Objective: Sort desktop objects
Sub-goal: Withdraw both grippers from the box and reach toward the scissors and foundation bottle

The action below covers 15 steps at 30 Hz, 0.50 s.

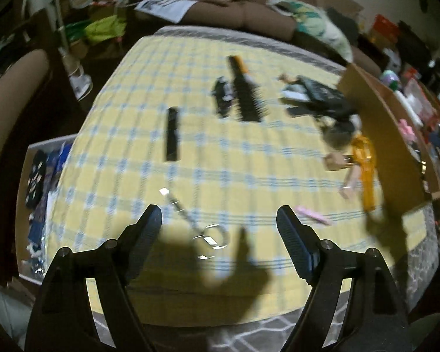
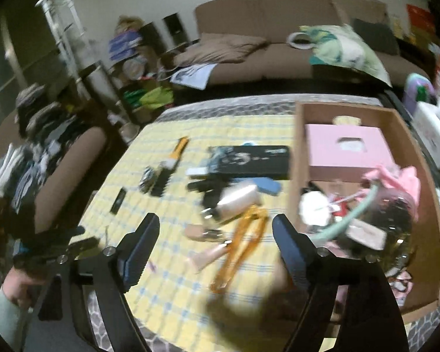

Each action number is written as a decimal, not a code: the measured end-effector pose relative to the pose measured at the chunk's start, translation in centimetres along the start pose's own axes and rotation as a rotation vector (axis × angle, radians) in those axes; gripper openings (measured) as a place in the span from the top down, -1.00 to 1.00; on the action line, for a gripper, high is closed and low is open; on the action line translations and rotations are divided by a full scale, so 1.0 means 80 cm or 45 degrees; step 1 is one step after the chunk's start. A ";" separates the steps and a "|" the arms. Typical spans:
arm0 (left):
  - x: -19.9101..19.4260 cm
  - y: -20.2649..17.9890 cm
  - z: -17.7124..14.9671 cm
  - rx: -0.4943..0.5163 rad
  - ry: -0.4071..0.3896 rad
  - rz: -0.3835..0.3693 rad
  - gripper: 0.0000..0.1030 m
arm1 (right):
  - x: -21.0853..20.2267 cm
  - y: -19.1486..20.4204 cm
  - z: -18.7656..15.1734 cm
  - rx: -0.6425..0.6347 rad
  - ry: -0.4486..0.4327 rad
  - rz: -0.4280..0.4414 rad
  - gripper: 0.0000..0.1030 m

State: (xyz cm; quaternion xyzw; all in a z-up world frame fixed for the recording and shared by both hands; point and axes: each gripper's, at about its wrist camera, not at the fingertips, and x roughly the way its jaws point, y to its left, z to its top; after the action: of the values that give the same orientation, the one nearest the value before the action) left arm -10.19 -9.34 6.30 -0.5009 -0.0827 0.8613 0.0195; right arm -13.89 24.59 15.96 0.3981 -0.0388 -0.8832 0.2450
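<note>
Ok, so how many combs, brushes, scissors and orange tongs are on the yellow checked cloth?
Black comb: 1
Brush with orange handle: 1
Silver scissors: 1
Orange tongs: 1
Total: 4

Home living room, cluttered. Brown sofa with cushions beyond table's far edge; armchair piled with clothes off left edge; white shelf rack against wall; yellow checked cloth over table.

Scissors nearest; comb behind; box right.
</note>
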 end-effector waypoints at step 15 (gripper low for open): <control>0.063 -0.026 -0.025 0.201 0.151 0.119 -0.53 | 0.063 0.037 0.002 0.028 0.079 0.080 -0.59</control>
State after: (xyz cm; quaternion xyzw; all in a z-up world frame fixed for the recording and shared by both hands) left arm -11.12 -6.45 1.32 -0.5513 0.0104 0.8339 0.0236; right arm -15.67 19.62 13.38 0.4266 -0.0531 -0.8618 0.2693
